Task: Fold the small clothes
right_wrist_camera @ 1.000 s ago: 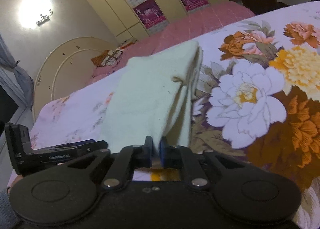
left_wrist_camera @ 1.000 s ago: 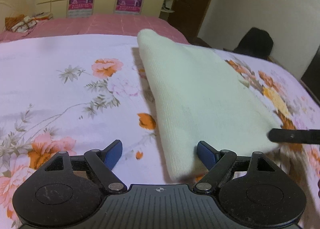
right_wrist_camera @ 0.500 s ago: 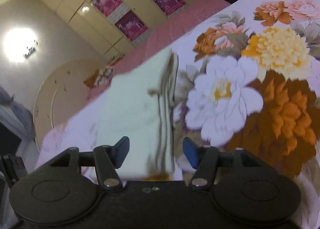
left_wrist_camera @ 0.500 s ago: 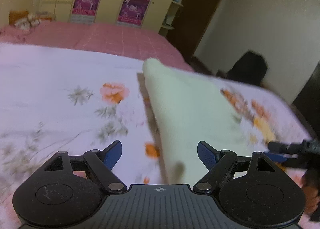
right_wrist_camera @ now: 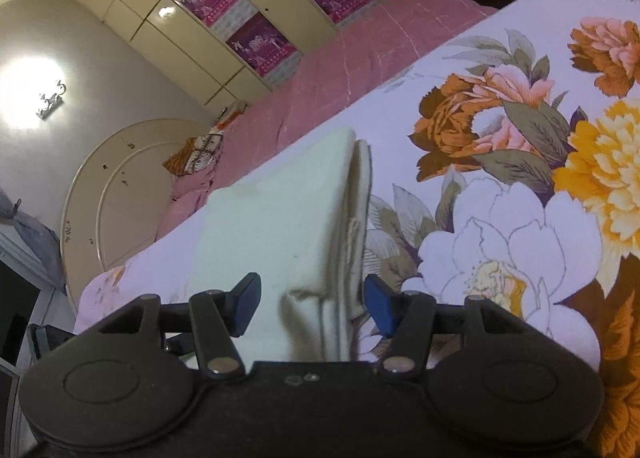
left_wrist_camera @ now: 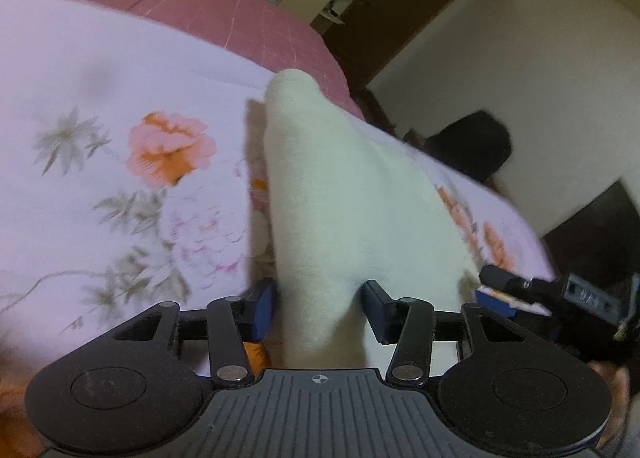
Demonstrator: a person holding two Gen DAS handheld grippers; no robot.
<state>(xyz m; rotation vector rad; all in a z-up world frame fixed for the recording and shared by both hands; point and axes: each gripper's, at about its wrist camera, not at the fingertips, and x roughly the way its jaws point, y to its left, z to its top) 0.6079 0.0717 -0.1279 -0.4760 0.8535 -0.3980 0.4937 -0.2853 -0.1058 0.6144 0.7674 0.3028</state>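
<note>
**Cream garment between both sets of fingers**

Cream garment (left_wrist_camera: pixel 344 194): one, soft fuzzy knit, folded into a long layered strip, lying on one floral bedsheet (left_wrist_camera: pixel 100 178). Left gripper (left_wrist_camera: pixel 318 308) spread, straddling its near end. Right gripper (right_wrist_camera: pixel 312 304) spread around its stacked near-right edge. No readable writing.

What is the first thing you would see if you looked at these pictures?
The folded cream cloth lies on the flowery bedsheet, its near end between the open fingers of both grippers, left gripper and right gripper. Big orange and yellow flowers fill the sheet to the cloth's right.
</note>
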